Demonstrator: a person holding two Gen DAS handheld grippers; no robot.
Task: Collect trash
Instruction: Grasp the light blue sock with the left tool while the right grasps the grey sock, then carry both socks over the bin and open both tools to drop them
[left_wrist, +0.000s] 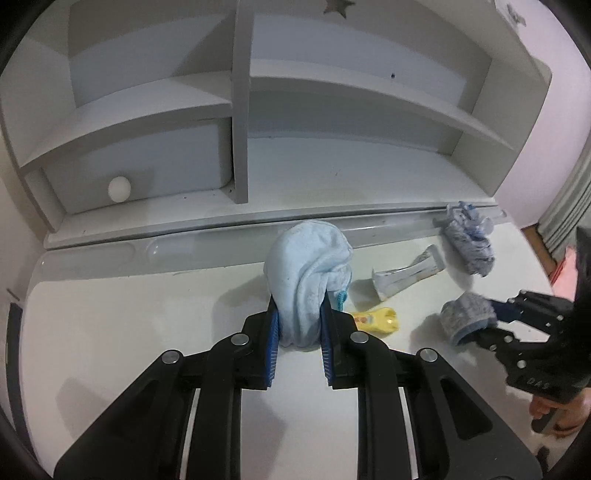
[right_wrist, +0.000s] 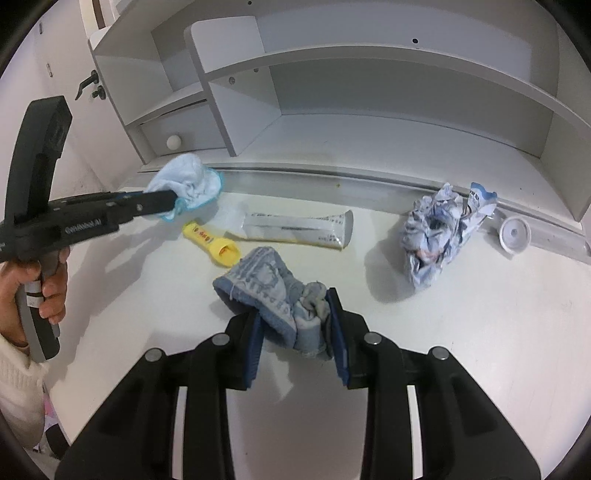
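Note:
My left gripper (left_wrist: 299, 314) is shut on a light blue cloth (left_wrist: 306, 266), which stands bunched up between the blue pads on the white desk (left_wrist: 129, 332). In the right wrist view the same left gripper (right_wrist: 170, 201) pinches that cloth (right_wrist: 188, 181) at the back left. My right gripper (right_wrist: 295, 314) is shut on a blue-grey sock (right_wrist: 266, 288) that rests on the desk; from the left wrist, this gripper (left_wrist: 480, 325) and sock (left_wrist: 465, 317) appear at the right. A yellow wrapper (right_wrist: 210, 242), a flattened silver tube (right_wrist: 299, 229) and crumpled paper (right_wrist: 432, 236) lie between and behind them.
A white shelf unit (left_wrist: 240, 110) with a drawer knob (left_wrist: 119, 189) runs along the back of the desk. A white round cap (right_wrist: 514, 232) lies in the groove at the far right. A hand (right_wrist: 48, 284) in a white sleeve holds the left gripper's handle.

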